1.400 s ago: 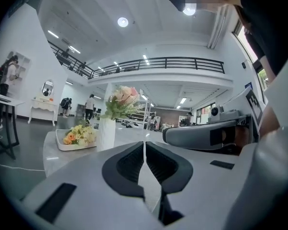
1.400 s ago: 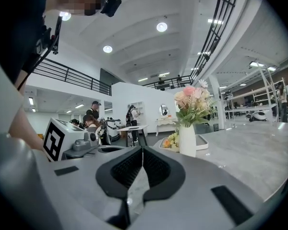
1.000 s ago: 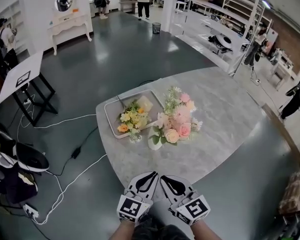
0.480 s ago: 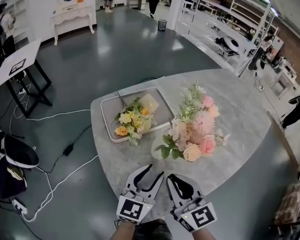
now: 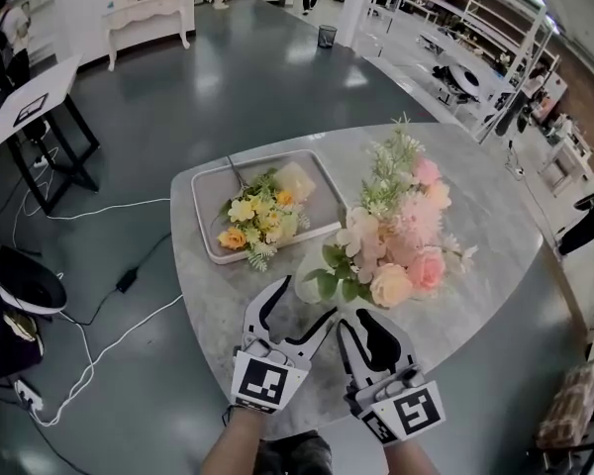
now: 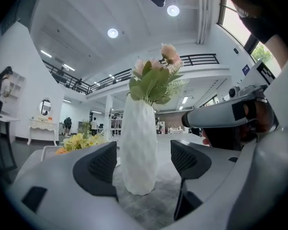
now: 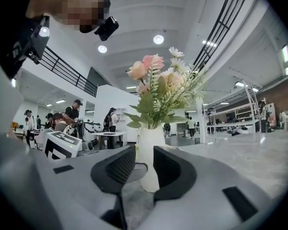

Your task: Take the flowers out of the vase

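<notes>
Flowers (image 5: 401, 231) stand in the white vase (image 5: 310, 277) on the table (image 5: 475, 206), just right of the tray (image 5: 206, 181) holding a yellow bunch (image 5: 257, 218). Since a second ago we have brought both grippers in from the table's near edge, close to the vase. Our left gripper (image 5: 304, 300), shut then, is opening wide, the vase just ahead and untouched. Our right gripper (image 5: 366, 317) is opening too, nothing between its pads.

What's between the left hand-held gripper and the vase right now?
Only bare marble tabletop. In the left gripper view the white vase stands just ahead of the left hand-held gripper, whose opening jaws don't touch it.
</notes>
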{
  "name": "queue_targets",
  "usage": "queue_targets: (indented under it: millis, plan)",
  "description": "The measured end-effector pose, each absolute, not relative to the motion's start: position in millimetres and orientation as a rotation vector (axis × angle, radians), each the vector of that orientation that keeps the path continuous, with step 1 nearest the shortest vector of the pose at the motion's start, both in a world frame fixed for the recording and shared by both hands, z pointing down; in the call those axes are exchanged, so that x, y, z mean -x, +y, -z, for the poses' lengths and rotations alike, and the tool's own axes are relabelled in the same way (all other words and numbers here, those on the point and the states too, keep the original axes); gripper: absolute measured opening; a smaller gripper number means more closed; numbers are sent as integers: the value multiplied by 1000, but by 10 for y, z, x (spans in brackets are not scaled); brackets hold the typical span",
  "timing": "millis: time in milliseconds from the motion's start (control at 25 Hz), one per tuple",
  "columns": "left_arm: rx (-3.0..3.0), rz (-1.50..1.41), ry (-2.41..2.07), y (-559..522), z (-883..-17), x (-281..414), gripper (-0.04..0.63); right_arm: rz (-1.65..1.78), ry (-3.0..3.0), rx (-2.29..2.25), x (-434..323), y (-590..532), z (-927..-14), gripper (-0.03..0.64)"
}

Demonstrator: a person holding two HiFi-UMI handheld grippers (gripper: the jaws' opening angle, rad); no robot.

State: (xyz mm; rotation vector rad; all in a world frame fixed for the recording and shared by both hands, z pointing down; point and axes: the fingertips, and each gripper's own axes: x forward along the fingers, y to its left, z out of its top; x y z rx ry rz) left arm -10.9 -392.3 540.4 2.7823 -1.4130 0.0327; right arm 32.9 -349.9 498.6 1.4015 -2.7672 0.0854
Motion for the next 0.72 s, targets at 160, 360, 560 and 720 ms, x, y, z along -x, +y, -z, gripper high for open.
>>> queue_targets:
  millis: [160,360,560,720]
  plan:
    - [-2779,-17,-1438,-4040,-5370,114,360,-56,-2799,-1410,-332,-3616,-4916,127]
    - [-2808,-16,-1396,-4154,-5330,60,360,-15,-2841,-1424,-337,-3809,-4795,175]
    - [-2844,-108,-1362,-4223,-5371,-58,360,9,-2870,-1424,-313,-3952,-4787,196]
    - [-2816,-235,-1462,-4289,-5466,-55,359,27,-2904,-1414,-223,-4030,-4764,218]
